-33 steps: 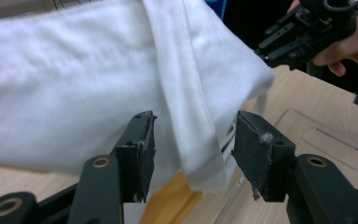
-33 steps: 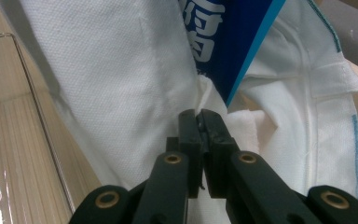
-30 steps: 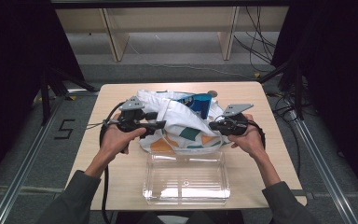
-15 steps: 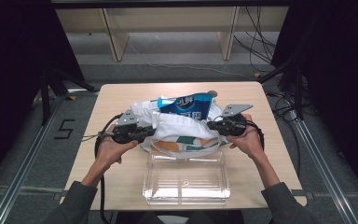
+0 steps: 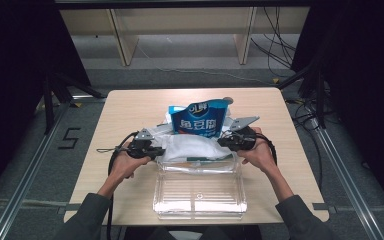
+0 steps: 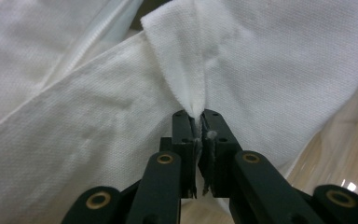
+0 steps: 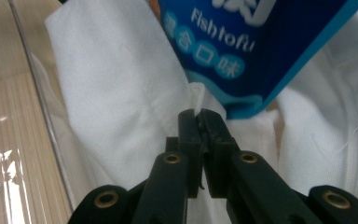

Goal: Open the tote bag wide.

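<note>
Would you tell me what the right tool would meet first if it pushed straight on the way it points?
Probably the blue snack bag: the right tool, shut on the white cloth, points at its lower edge, though depth is unclear.

Pouch (image 5: pixel 198 120) behind cloth (image 5: pixel 192 147); bin (image 5: pixel 198 192) in front, on table (image 5: pixel 125 107).

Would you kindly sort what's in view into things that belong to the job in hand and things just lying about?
In the job:
- white cloth
- left gripper, shut on it
- right gripper, shut on it

Lying about:
- blue snack bag
- clear plastic box
- table
</note>
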Motion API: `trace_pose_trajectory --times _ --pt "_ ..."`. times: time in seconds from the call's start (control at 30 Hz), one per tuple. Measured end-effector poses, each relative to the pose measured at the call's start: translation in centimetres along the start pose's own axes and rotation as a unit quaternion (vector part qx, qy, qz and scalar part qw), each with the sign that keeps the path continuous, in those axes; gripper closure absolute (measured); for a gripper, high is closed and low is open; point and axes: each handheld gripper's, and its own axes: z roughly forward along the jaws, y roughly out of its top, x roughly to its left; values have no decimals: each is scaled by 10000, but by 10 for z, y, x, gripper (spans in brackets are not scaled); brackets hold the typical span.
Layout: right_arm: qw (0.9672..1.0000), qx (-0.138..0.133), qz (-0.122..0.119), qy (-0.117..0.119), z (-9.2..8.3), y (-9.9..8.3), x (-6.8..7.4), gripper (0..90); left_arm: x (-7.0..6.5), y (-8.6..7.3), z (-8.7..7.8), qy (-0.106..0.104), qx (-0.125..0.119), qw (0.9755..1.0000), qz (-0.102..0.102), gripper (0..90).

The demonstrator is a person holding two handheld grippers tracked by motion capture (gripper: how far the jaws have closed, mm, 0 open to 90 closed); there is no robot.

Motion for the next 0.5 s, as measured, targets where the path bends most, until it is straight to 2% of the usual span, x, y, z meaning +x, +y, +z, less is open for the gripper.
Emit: trace_pose_trajectory --times 0.03,0.07,0.1,0.13,0.17,0.2,0.23,0.27,0.33,0.37,0.4,0.43,0.47,0.5 --pt "10000 80 41 39 1 -1 0 880 2 0 1 -55 -13 9999 94 842" --pt "9999 43 149 33 4 -4 0 880 5 1 4 -113 -23 9994 312 842" --pt "9999 122 89 56 5 -4 -3 880 4 0 5 -88 16 9996 263 842" --pt "9998 159 107 74 6 -6 -4 880 1 -2 6 -64 31 10000 22 842" --pt "9997 124 185 77 11 -8 -3 879 1 -3 7 -39 72 10000 0 842" --pt "9995 247 167 113 11 -9 -5 879 1 -4 7 -30 80 10000 -33 841" --pt "9994 251 201 111 15 -10 -4 879 2 -4 7 -26 39 10000 -31 839" --pt "9994 335 125 34 16 -11 -7 879 2 -4 6 -41 71 10000 23 837" --pt "9988 294 373 143 22 -14 -6 878 2 -4 7 13 -25 10000 53 832" --pt "9980 442 440 114 24 -17 -12 878 2 -4 7 3 55 10000 72 828" --pt "9980 442 440 114 24 -17 -12 878 1 -4 7 -6 23 10000 -10 828" --pt "9985 381 370 165 26 -19 -14 878 2 -4 7 -19 90 10000 -35 827" --pt "9975 443 519 157 26 -20 -13 878 3 -4 7 -43 73 10000 21 827" --pt "9976 426 514 208 26 -20 -14 878 3 -5 7 -32 91 9999 34 827"
